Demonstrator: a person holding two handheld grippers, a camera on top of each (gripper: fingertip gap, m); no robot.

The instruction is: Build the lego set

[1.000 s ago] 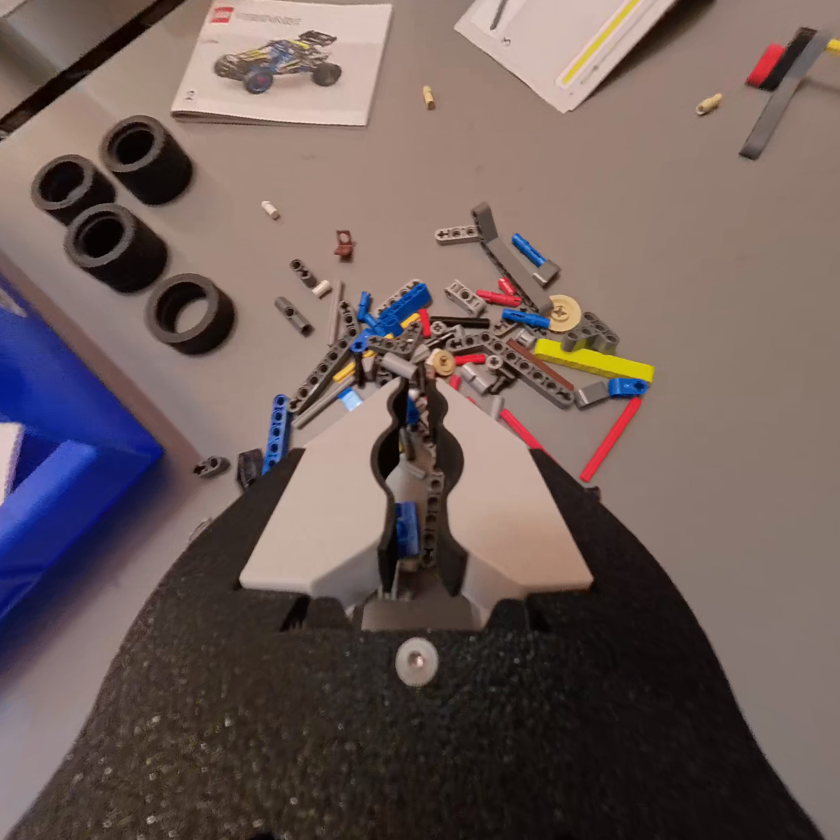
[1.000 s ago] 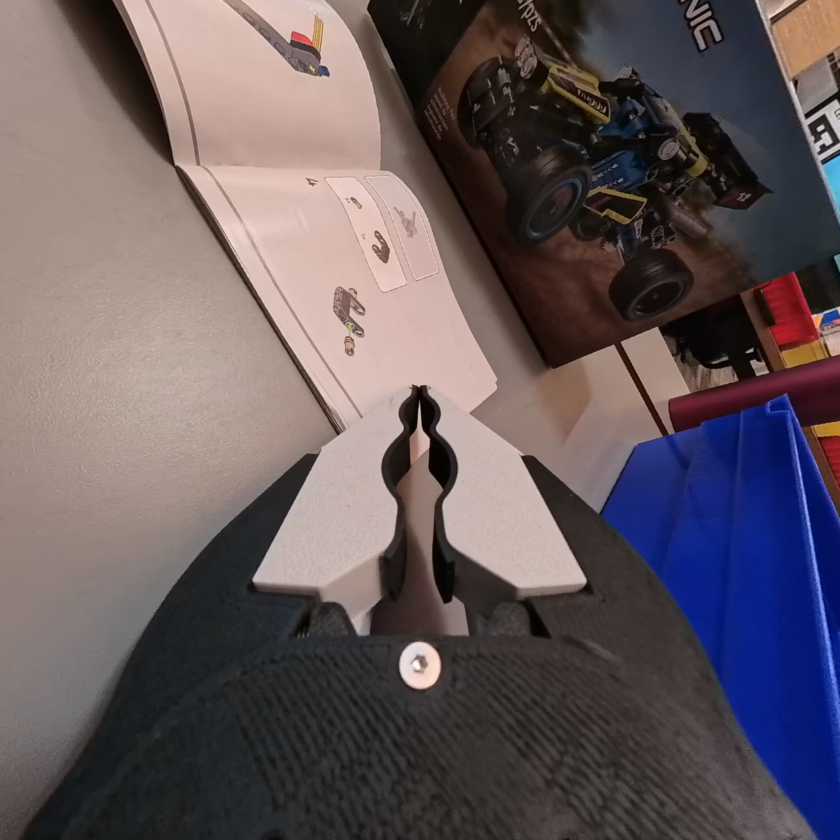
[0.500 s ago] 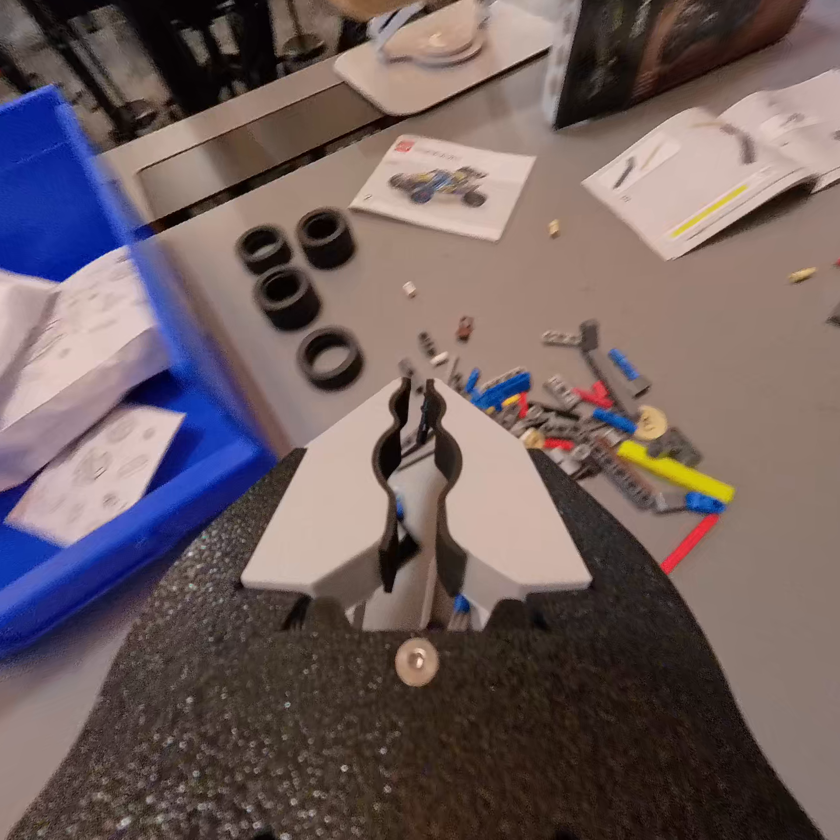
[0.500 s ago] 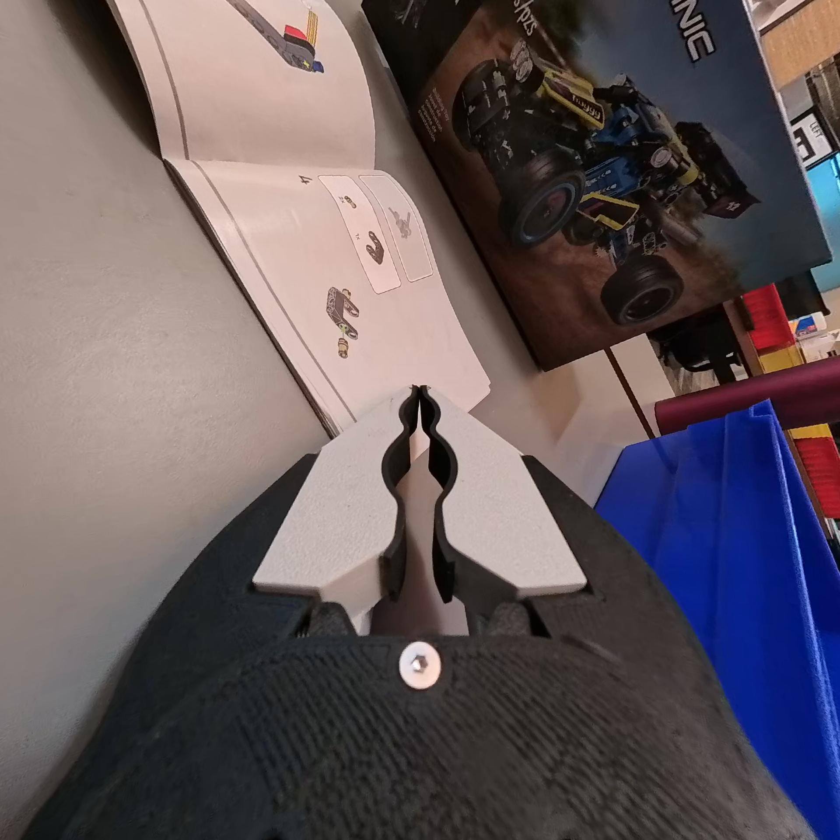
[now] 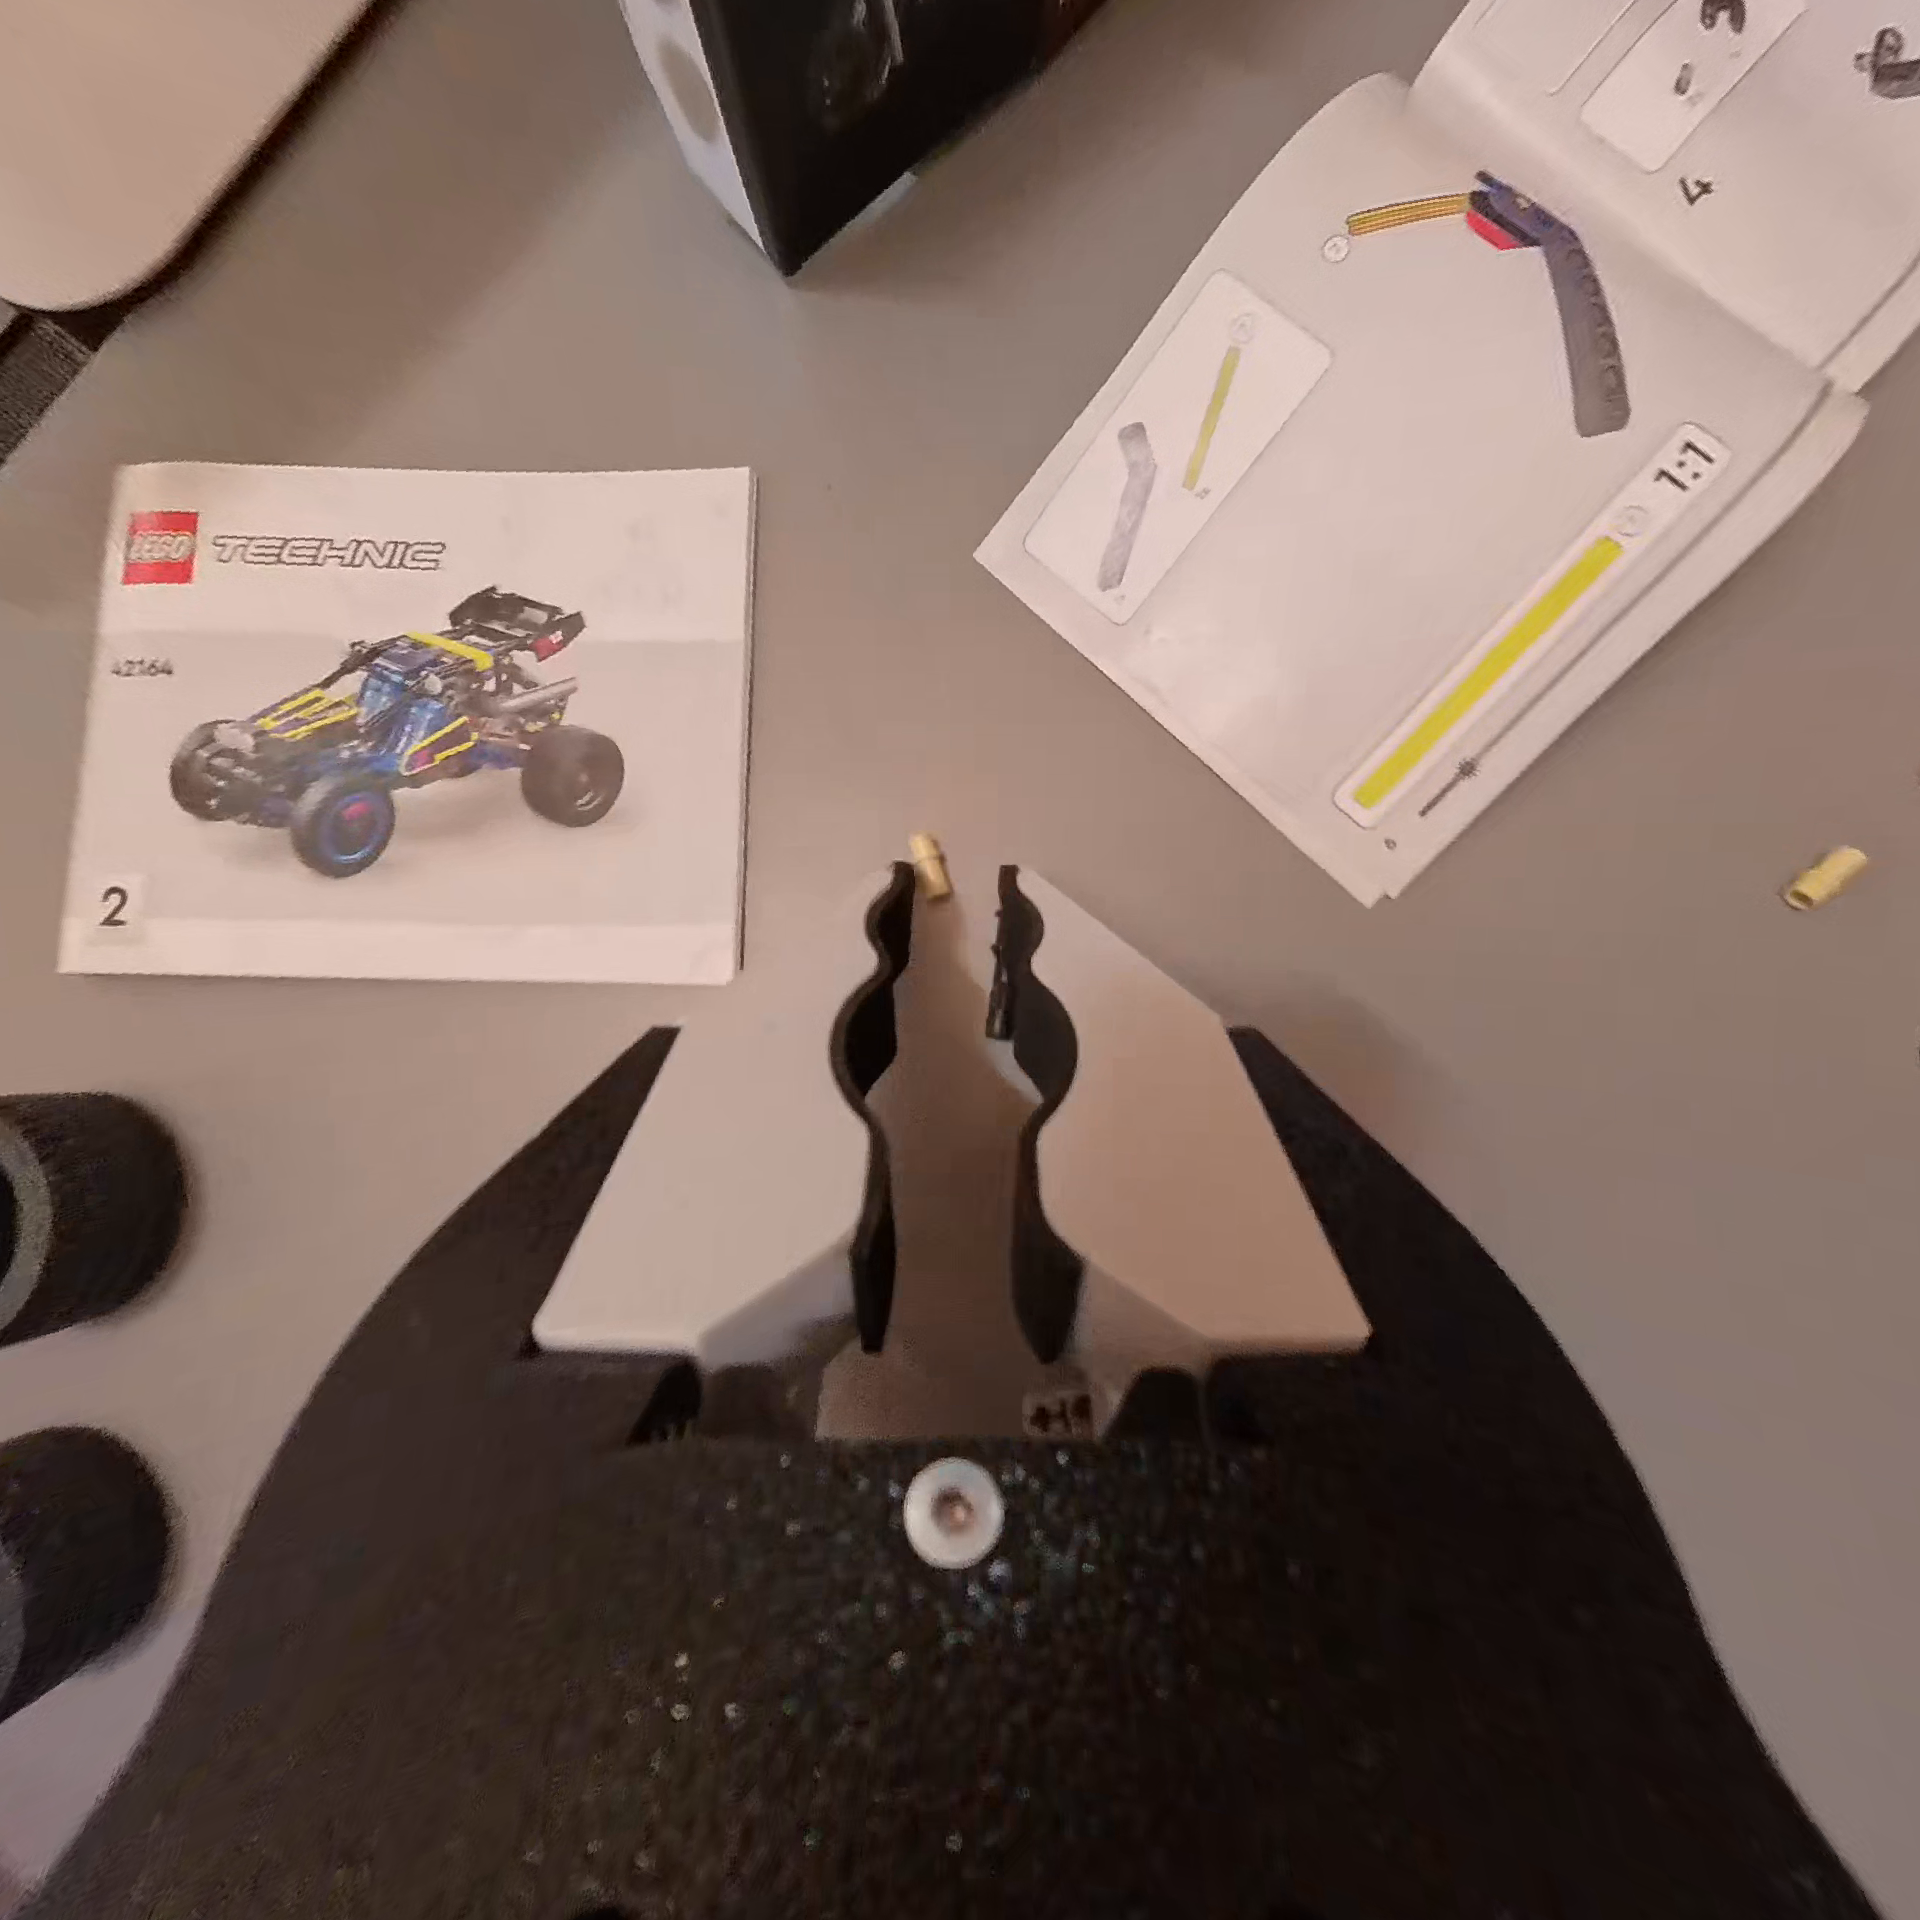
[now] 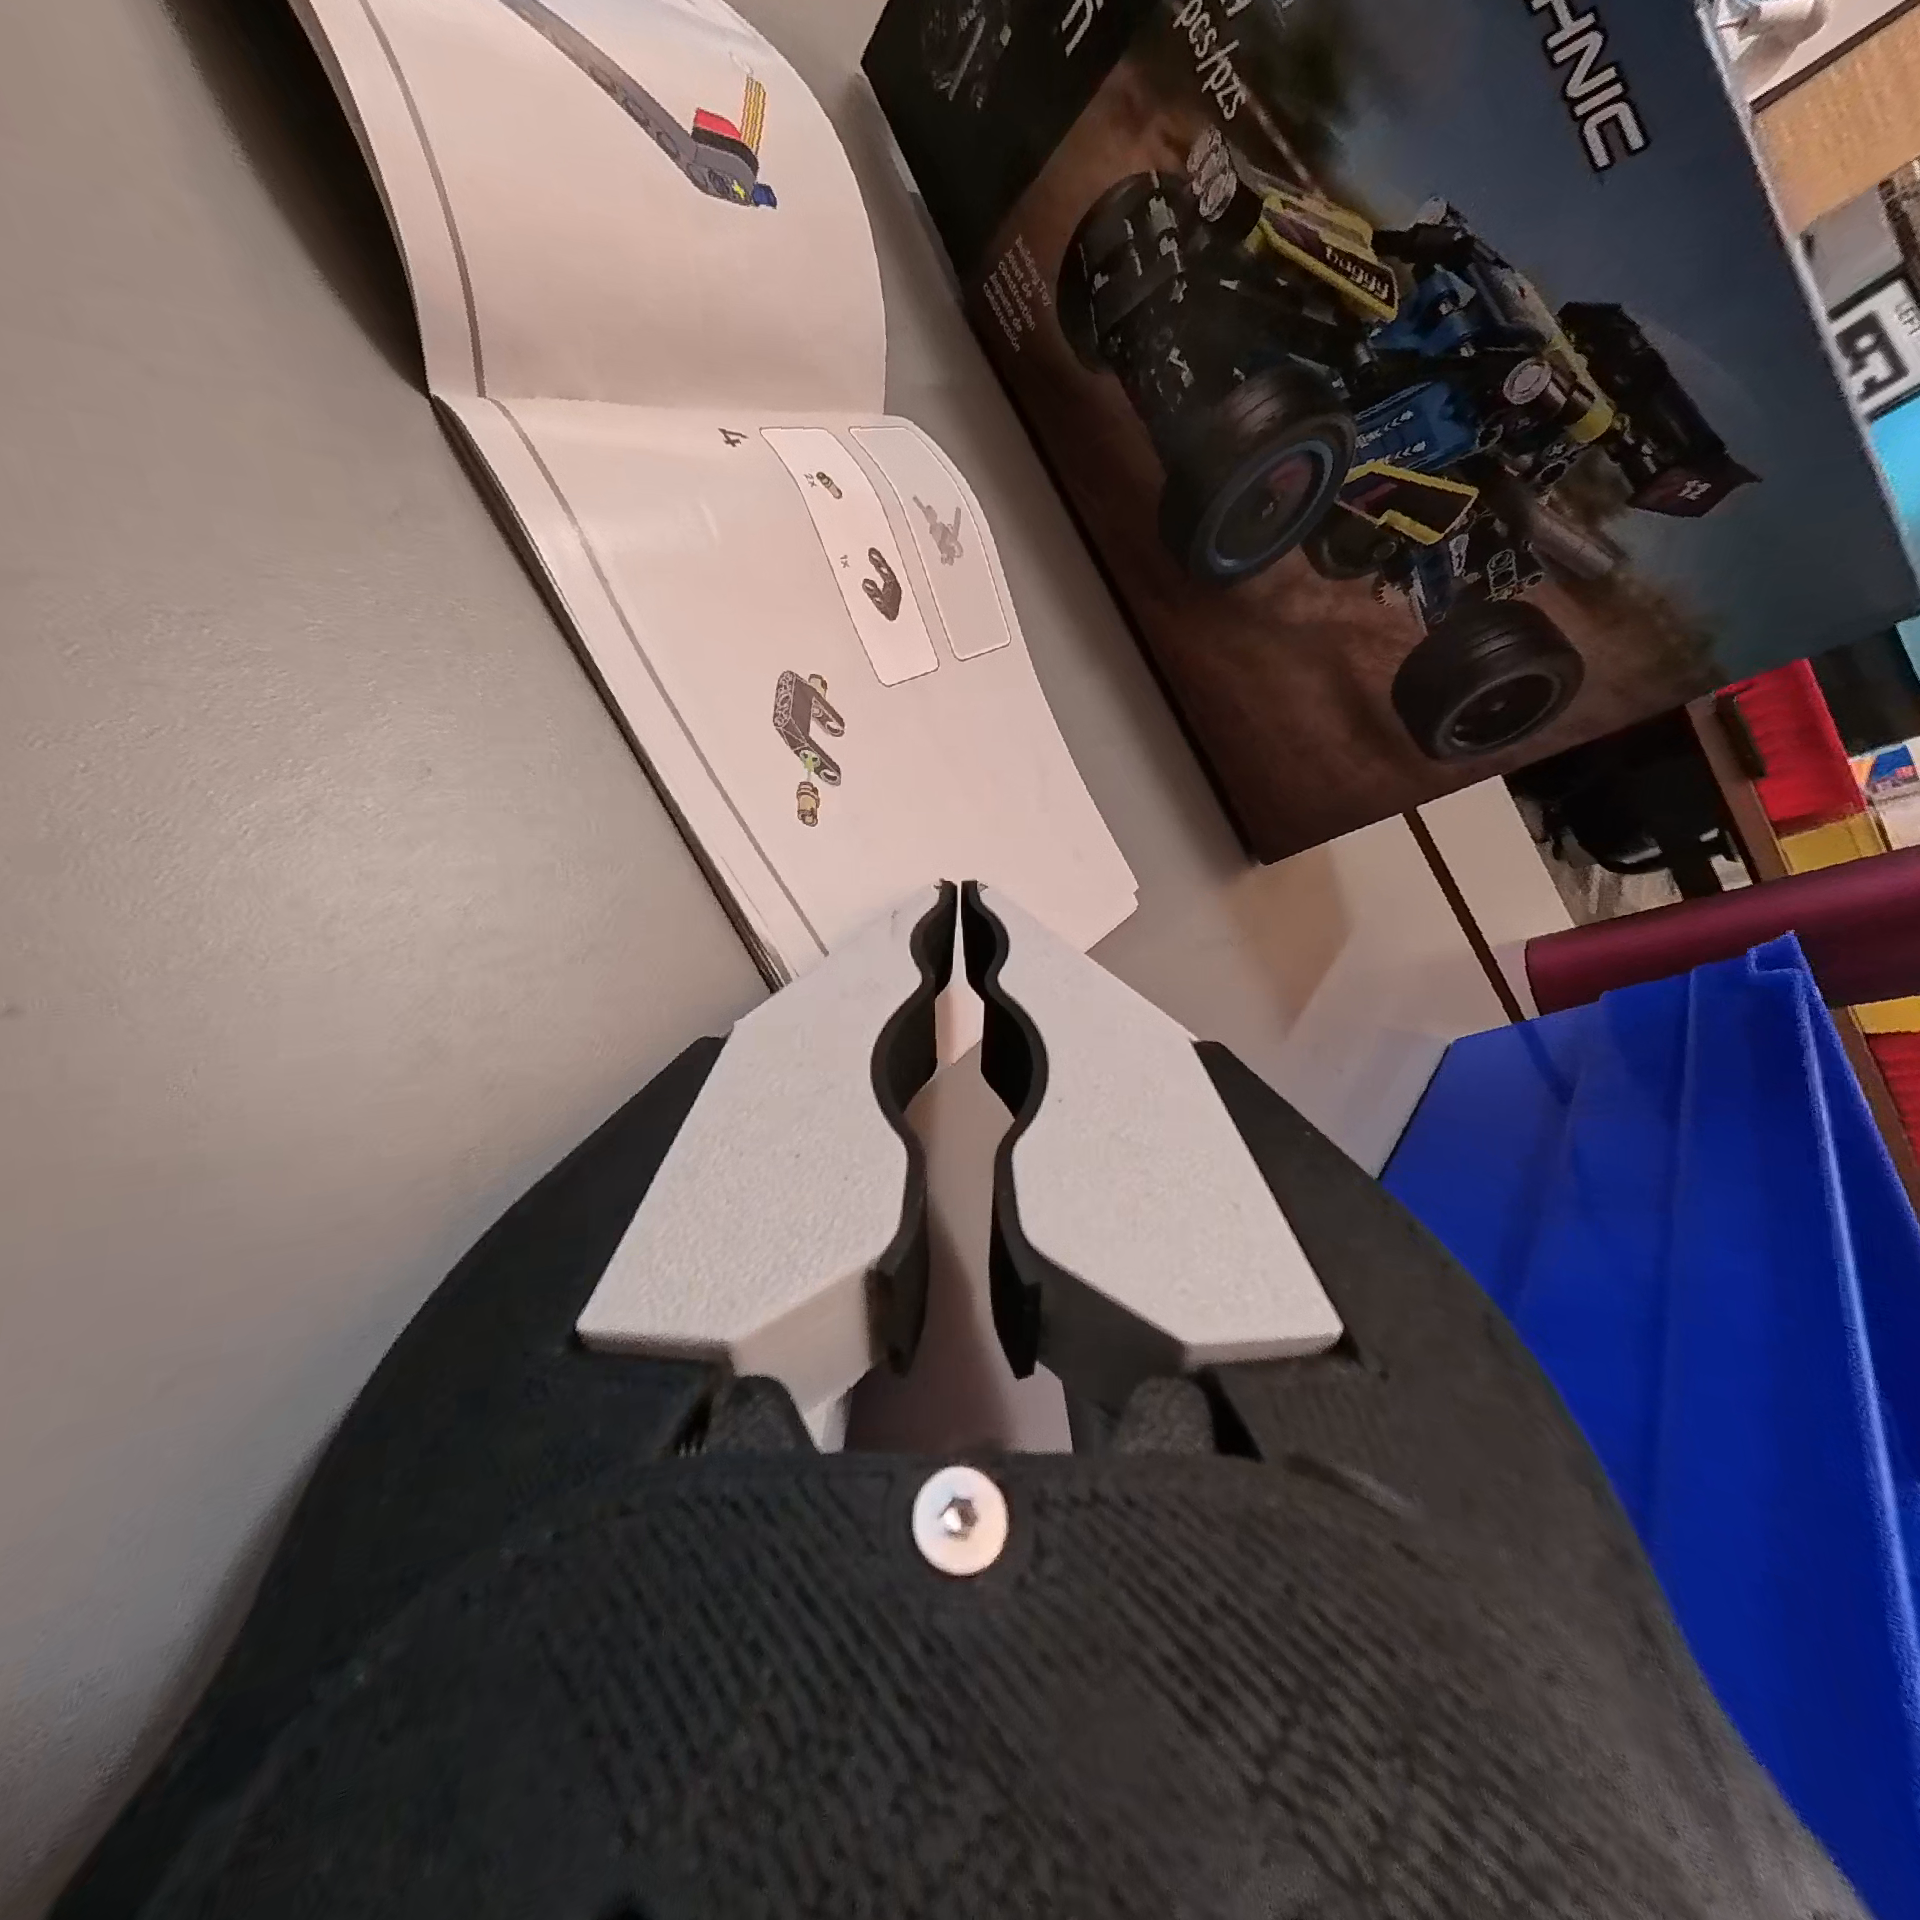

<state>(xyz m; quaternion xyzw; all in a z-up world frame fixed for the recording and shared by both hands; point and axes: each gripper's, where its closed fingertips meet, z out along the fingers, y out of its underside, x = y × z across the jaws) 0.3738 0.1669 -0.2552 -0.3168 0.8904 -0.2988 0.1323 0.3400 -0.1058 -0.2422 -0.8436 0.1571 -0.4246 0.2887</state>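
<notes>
The left hand-held gripper [image 5: 954, 883] hovers over the grey tabletop [image 5: 883, 416] with its jaws narrowly parted, holding nothing. A small tan plastic lego pin [image 5: 932, 862] lies on the tabletop just beyond the fingertips, near the left one. A second tan lego pin [image 5: 1823, 878] lies well apart to the right. The closed white instruction booklet [image 5: 416, 727] rests left of the pin, and the open white instruction booklet [image 5: 1455, 468] to the upper right. The right hand-held gripper [image 6: 958, 888] has its tips pressed together, empty, pointing at the open booklet near the dark cardboard lego box [image 6: 1403, 364].
</notes>
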